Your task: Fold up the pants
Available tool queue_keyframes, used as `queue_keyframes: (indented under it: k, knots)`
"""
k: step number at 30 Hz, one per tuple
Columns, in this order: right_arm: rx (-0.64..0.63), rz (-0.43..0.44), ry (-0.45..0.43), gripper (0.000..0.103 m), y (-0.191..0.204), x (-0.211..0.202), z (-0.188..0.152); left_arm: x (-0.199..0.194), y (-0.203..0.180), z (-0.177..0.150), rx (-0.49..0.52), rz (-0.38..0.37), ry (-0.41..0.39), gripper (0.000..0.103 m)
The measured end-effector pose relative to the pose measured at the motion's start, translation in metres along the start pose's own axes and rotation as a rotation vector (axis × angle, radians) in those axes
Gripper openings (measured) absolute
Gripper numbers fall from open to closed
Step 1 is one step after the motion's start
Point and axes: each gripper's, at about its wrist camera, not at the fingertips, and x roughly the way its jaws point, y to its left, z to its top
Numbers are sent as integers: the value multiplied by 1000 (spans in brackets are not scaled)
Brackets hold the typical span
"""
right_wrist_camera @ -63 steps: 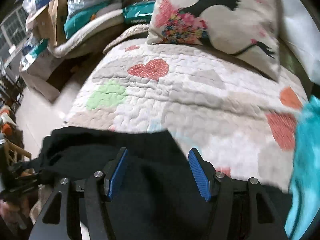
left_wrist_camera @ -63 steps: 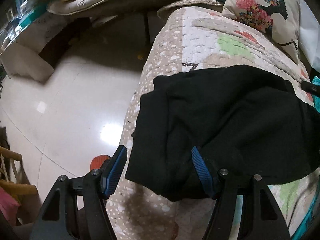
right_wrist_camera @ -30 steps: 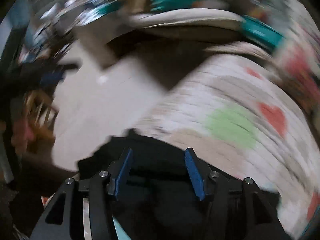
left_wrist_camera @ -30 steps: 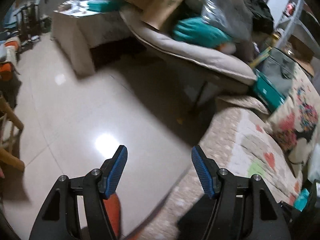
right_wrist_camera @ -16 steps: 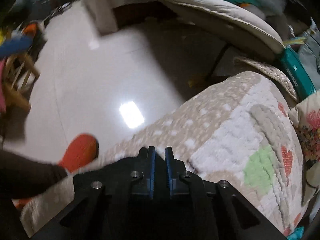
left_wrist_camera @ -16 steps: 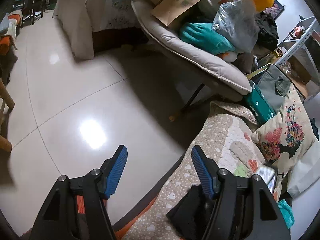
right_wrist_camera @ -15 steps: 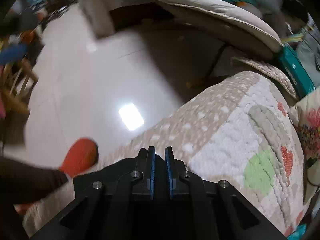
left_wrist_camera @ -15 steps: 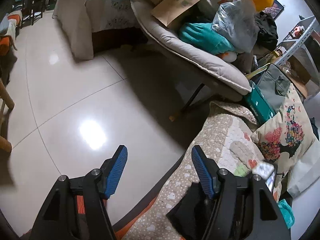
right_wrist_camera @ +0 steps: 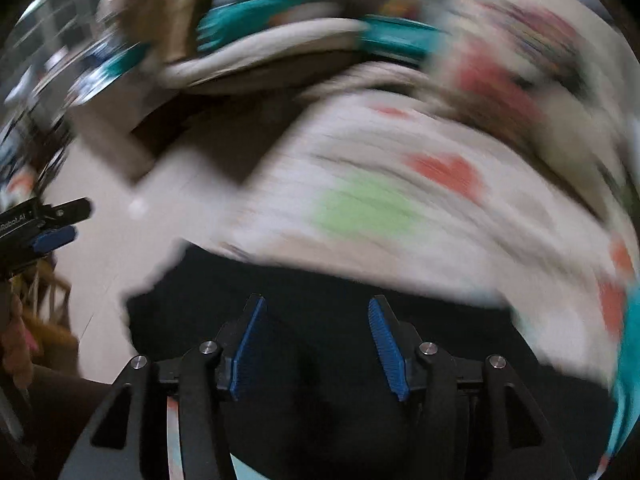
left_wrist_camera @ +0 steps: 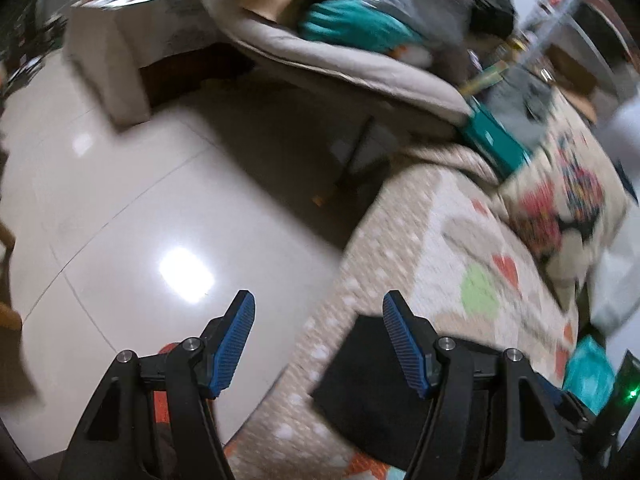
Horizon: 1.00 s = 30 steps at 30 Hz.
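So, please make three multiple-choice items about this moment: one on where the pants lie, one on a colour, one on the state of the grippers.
1. Where do the pants lie?
A. on the floor
B. on the quilt
C. on a chair

2. What colour are the pads on the fingers?
A. blue
B. red
C. white

3. How are the two grippers?
A. both shut
B. only the left open
C. both open

Answers: 1 B, the black cloth rests on the heart-pattern quilt in both views. 2 A, the ribbed pads are blue. 3 C, the left gripper and the right gripper both show a wide gap with nothing clamped between the fingers.
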Motion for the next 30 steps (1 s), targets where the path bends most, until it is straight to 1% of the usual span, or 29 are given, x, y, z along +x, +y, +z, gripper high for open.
queue_keyframes:
  k: [4,6,7,8,9,10,11,12,13,15,16,17,19,21,24,26,28,30]
  knots:
    - [258,-146,20,58,-111,-26,-58,20,-28,-28,82,-5,58,66]
    - [356,-260,31,58,-159,-37,-85,32,-38,-41,126,10,82,66]
    - [396,-315,62,57,-182,-39,-96,37,-41,-46,146,16,94,66]
    - [442,-354,86,49,-205,-41,-109,45,-43,-51,164,23,114,66]
    - [489,-339,75,42,-222,-44,-120,49,-43,-53,168,29,128,66]
    - [522,-321,55,26,-231,-48,-126,52,-40,-54,169,39,137,66]
    - [557,-313,34,23,-237,-54,-132,55,-33,-54,159,65,142,66]
    - [575,-311,20,23,-238,-58,-132,57,-25,-53,138,88,144,66]
    - [574,-319,12,25,-236,-59,-131,60,-16,-50,109,103,150,66]
    - [538,-366,-4,28,-225,-60,-127,65,3,-47,53,127,176,68]
    - [518,-379,-14,37,-218,-61,-128,73,14,-46,21,123,216,74]
    - [504,-377,-32,49,-214,-61,-128,78,20,-47,-5,118,246,76]
    - [494,-369,-74,58,-205,-63,-125,81,29,-48,-56,93,277,76]
    - [487,-347,-115,60,-195,-73,-127,77,31,-45,-86,64,286,76]
    - [457,-313,-142,61,-179,-77,-123,65,46,-37,-190,-68,285,76]
    - [428,-304,-151,61,-171,-77,-117,64,61,-36,-262,-139,290,76]
    - [386,-308,-157,61,-159,-76,-110,68,80,-41,-341,-165,283,75]
    - [336,-305,-155,62,-146,-73,-101,70,96,-48,-370,-159,266,74]
